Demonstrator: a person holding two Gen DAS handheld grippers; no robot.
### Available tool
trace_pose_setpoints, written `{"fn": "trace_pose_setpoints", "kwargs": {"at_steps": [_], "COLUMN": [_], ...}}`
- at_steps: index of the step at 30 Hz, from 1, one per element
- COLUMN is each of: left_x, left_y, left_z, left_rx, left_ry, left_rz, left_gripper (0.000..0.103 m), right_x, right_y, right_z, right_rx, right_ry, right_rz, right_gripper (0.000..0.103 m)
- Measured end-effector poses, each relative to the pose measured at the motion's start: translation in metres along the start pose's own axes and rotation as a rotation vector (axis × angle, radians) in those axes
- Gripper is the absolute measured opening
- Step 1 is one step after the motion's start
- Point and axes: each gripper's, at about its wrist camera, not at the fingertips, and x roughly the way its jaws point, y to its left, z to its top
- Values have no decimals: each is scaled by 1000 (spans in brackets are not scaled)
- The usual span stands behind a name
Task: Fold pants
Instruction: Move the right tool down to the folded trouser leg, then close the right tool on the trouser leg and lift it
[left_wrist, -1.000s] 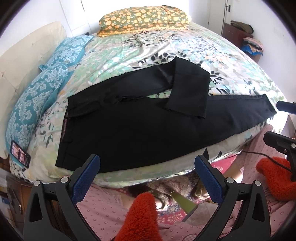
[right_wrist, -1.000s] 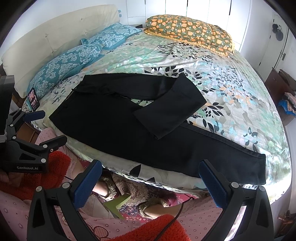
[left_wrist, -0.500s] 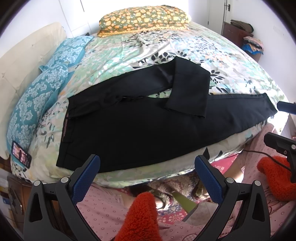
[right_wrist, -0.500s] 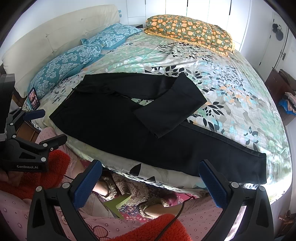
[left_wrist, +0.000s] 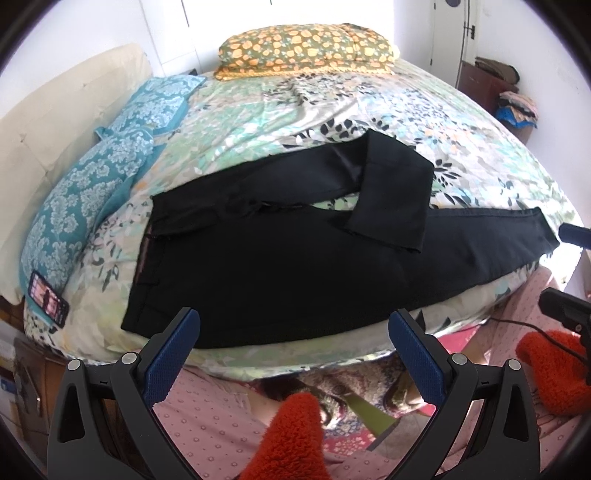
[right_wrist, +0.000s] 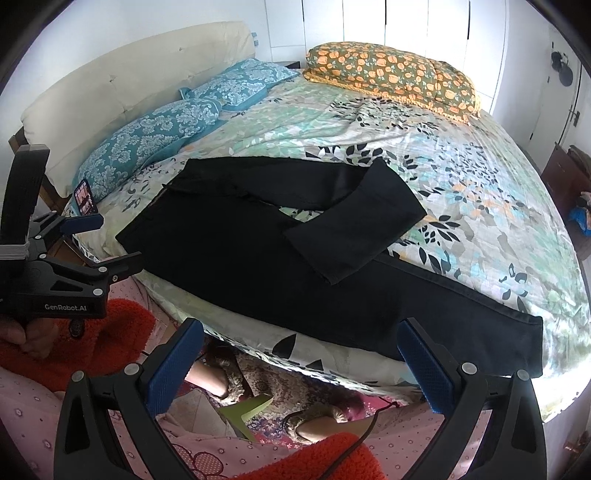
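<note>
The black pants (left_wrist: 295, 266) (right_wrist: 258, 258) lie flat on the bed (left_wrist: 332, 110) (right_wrist: 480, 206), along its near edge. Their long axis runs side to side across both views: the waistband sits at the left end, toward the blue pillows (left_wrist: 85, 192) (right_wrist: 159, 136), and the near leg stretches out to the right, its hem close to the bed's right corner. The far leg is bent back on itself partway along, so its lower half slants toward the near side and its hem rests across the near leg around the middle of the garment. A small wedge of floral sheet shows between the two legs just left of that bend.

The left gripper (left_wrist: 295, 343) (right_wrist: 85, 240) hangs just off the near edge of the bed, jaws spread wide and holding nothing; in its own view the pants lie ahead of and above the blue pads (left_wrist: 170, 358), with the waist end a little left of the left pad. The right gripper (right_wrist: 303, 354) is likewise spread wide with nothing between its pads (right_wrist: 424, 369), and sits off the bed's edge below the near leg, the hem lying just beyond its right finger. Neither gripper touches the cloth.

A phone (left_wrist: 48, 302) (right_wrist: 85, 195) lies at the bed's left corner beside the nearer blue pillow, apart from the waistband. An orange-flowered pillow (left_wrist: 306, 48) (right_wrist: 395, 74) sits at the far side
</note>
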Motion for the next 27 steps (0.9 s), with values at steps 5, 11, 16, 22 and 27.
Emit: {"fn": "trace_pose_setpoints", "kwargs": {"at_steps": [5, 11, 16, 22, 27], "left_x": [-5, -7, -8, -1, -4], "left_y": [38, 74, 80, 82, 81], "left_z": [12, 13, 2, -3, -8], "left_rx": [-146, -312, -336, -362, -348], "left_ry": [-63, -87, -84, -44, -39], "left_rz": [81, 28, 82, 64, 75], "left_gripper": [102, 102, 102, 102, 102], "right_x": [-4, 109, 149, 237, 301], "right_y": [-11, -54, -39, 18, 40], "right_z": [4, -8, 28, 61, 52], "right_rx": [-102, -262, -253, -359, -462], "right_ry": [-136, 142, 111, 169, 258], "right_rz": [-17, -119, 25, 95, -38], "right_gripper": [103, 93, 90, 76, 70]}}
